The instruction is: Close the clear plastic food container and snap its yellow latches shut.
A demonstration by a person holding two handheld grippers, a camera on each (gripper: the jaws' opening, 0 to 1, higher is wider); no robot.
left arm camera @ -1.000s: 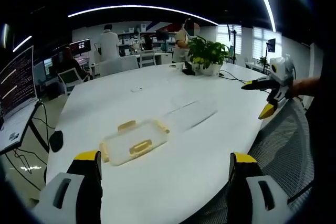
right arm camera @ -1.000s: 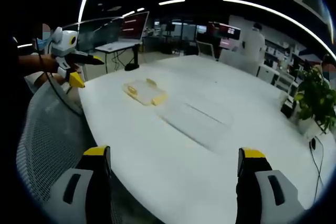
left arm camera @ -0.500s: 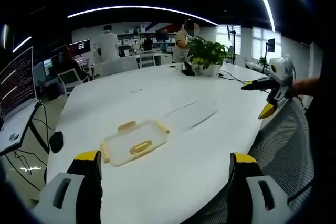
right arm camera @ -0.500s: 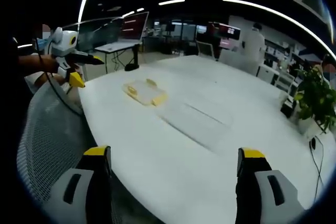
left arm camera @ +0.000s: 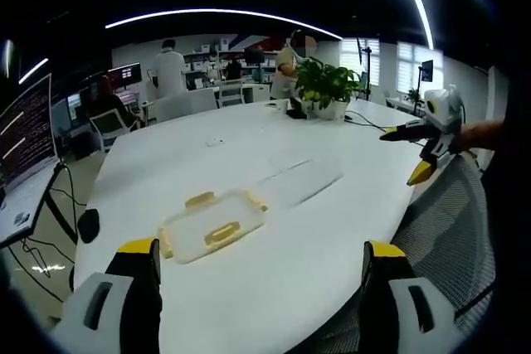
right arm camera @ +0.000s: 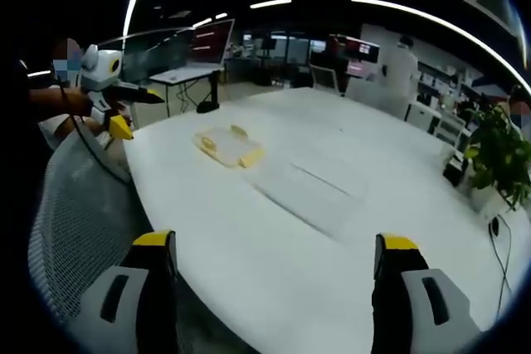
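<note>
One clear plastic food container (left arm camera: 212,227) is lying on the white desk (left arm camera: 274,279), toward its near-left part in the left gripper view, with three yellow latches (left arm camera: 221,232) visible around its rim: one on the near long side, one on the far long side and one at the right end. A fourth cannot be made out with certainty. Just beside it, to the right and slightly farther off, one clear flat lid (left arm camera: 303,178) is resting on the desk, apart from the container.

The left gripper (left arm camera: 259,300) is hovering over the near edge of the desk with its two yellow-tipped jaws standing wide apart and nothing between them. The right gripper (right arm camera: 278,296) is likewise hanging above the desk edge, its two jaws spread wide and holding nothing; in the left gripper view it is appearing at the right (left arm camera: 421,152), held by a hand above a mesh chair back (left arm camera: 448,230).

In the right gripper view the container (right arm camera: 228,145) is sitting well ahead toward the left, with the lid (right arm camera: 311,188) between it and the jaws.

One potted plant (left arm camera: 325,84) is standing at the far end of the desk. Two people are standing in the background by desks with monitors.
</note>
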